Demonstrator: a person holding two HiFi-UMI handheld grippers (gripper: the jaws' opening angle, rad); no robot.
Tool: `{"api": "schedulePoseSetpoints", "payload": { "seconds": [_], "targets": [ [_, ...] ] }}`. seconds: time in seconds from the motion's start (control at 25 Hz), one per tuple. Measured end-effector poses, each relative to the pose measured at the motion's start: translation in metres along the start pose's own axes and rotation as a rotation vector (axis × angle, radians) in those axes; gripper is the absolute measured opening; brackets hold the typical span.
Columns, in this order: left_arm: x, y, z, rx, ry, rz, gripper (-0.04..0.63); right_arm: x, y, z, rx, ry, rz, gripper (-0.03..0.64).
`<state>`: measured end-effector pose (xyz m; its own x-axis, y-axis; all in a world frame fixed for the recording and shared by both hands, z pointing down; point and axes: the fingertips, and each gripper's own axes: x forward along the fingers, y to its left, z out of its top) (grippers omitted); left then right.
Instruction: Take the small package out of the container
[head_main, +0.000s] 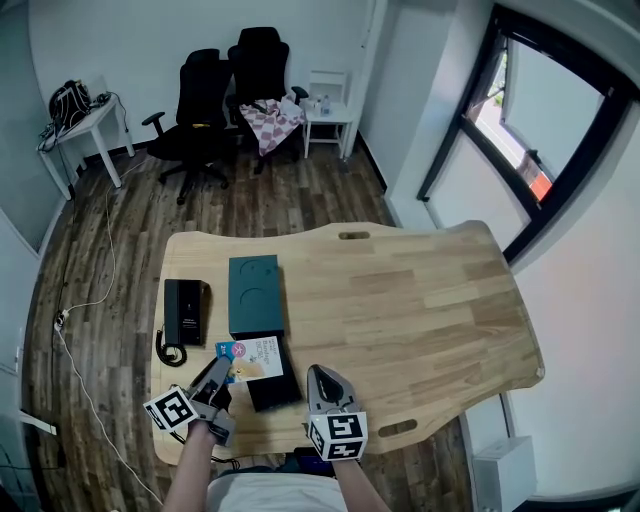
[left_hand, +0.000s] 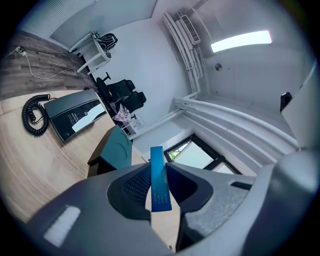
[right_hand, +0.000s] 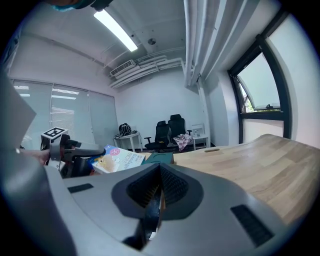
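Package: a thin, flat pack (head_main: 250, 360) with printed faces is being held lifted just over the left rim of the container (head_main: 278, 390); it is being judged as already out.
Left claw (left_hand: 159, 172): it is being pressed shut on the pack, which is standing edge-on between the pads.
Right claw (right_hand: 159, 170): its jaws are being held together with nothing between them, near the front right of the container.
Handling: the pack is being judged light, rather stiff like card, and glossy, so perhaps slippery; it could be creased by hard squeezing.
Hold: the flat faces near one edge are being judged the best place.
Container: a black open box lying near the front edge, with a teal lid (head_main: 255, 292) just behind it.
Desk (head_main: 420, 300): pale smooth wood; a black phone (head_main: 186, 312) is lying at the left.
Room: a dark plank floor (head_main: 130, 230), office chairs (head_main: 205, 105) at the back, a large window (head_main: 530, 120) at the right.
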<state>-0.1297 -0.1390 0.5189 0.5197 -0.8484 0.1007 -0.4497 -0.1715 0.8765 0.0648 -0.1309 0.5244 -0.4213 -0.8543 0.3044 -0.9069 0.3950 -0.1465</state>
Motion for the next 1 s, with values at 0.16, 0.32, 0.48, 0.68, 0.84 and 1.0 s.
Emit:
{"api": "schedulePoseSetpoints", "payload": {
  "seconds": [0.16,0.32,0.48,0.68,0.84,1.0],
  "targets": [
    [-0.004,-0.007,0.0,0.008,-0.004,-0.033,0.092,-0.005,0.006,0.003,-0.004,-0.012,0.0,0.005],
    [-0.011,-0.012,-0.001,-0.009,-0.009,-0.026,0.094,-0.01,0.011,0.003,0.001,-0.023,0.005,0.005],
    [-0.011,-0.02,-0.002,0.002,-0.004,-0.051,0.092,-0.012,0.01,0.006,-0.011,-0.026,-0.002,0.005],
    [-0.013,-0.024,-0.005,0.011,0.002,-0.057,0.093,-0.014,0.014,0.005,-0.02,-0.026,0.001,0.005],
    [-0.014,-0.022,-0.004,0.018,0.003,-0.072,0.092,-0.014,0.015,0.006,-0.021,-0.03,0.0,0.005],
    [-0.015,-0.021,-0.004,0.028,0.003,-0.053,0.092,-0.016,0.013,0.006,-0.022,-0.033,-0.002,0.005]
  ]
}}
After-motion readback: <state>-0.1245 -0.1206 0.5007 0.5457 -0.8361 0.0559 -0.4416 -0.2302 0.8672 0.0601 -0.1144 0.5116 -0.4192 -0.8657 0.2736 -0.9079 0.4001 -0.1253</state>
